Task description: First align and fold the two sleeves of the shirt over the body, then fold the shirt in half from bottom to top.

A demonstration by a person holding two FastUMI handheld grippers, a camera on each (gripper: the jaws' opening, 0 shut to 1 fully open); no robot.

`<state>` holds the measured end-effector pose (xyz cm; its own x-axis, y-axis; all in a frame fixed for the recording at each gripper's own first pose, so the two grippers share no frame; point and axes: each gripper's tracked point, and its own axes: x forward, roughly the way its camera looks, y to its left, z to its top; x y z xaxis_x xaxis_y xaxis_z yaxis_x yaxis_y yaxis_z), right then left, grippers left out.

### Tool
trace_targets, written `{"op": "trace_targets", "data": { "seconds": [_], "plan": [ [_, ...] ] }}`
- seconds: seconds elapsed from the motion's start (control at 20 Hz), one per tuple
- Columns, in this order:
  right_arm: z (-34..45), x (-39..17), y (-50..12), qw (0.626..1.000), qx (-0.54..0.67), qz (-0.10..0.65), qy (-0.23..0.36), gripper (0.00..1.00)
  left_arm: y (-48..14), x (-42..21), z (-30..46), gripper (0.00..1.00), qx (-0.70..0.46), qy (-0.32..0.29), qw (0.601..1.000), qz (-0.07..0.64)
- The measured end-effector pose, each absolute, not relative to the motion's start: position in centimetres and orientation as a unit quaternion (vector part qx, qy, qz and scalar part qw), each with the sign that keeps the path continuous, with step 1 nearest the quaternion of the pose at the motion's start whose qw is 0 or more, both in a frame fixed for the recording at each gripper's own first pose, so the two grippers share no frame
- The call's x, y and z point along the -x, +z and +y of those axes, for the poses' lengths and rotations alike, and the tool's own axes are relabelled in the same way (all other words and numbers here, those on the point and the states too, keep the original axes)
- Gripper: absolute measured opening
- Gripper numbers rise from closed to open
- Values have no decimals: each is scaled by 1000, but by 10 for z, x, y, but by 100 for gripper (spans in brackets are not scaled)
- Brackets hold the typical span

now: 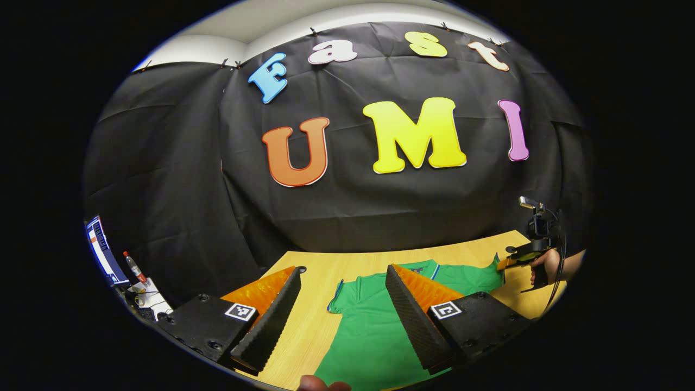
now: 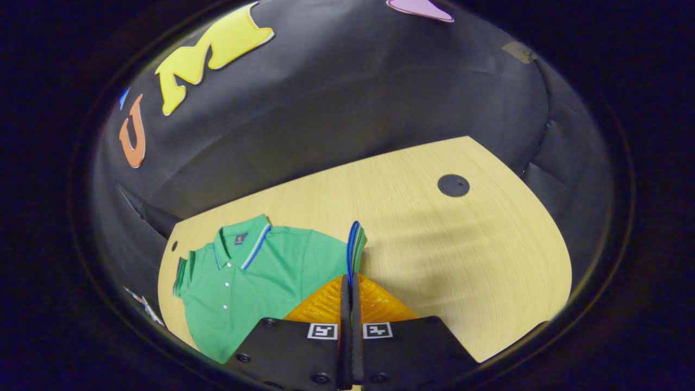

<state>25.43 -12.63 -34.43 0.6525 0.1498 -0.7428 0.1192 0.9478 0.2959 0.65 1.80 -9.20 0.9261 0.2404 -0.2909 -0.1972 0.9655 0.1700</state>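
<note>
Shirt (image 2: 255, 271) sleeve (image 2: 355, 244) pinched by R gripper (image 2: 350, 293).

Left gripper (image 1: 342, 304): jaws wide apart, held above a wooden table (image 1: 326, 271). Green shirt (image 1: 374, 326): flat on the table, collar toward the wall, one finger overlapping its body. Right gripper (image 1: 513, 263): far right, in a hand (image 1: 545, 266), at the shirt's far sleeve; bottle (image 1: 134, 267) off the table's left.

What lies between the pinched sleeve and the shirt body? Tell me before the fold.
Nothing visible. The right gripper is shut on the sleeve, and the shirt body beside it lies flat with bare fabric. The left gripper hovers open over the other side.
</note>
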Motion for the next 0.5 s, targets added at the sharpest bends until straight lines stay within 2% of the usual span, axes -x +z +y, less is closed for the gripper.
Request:
{"op": "trace_targets", "data": {
  "seconds": [0.1, 0.15, 0.5],
  "plan": [
    [-109, -258, -334, 899, -149, 411, 19, 5, -93, 1, 27, 100, -64, 122, 977, 164],
    [-97, -261, -328, 901, -146, 407, 26, 2, -93, 5, 31, 100, -65, 125, 976, 165],
    [-6, -266, -318, 897, -135, 415, 69, 2, -86, 25, 69, 100, -62, 163, 971, 162]
  ]
}}
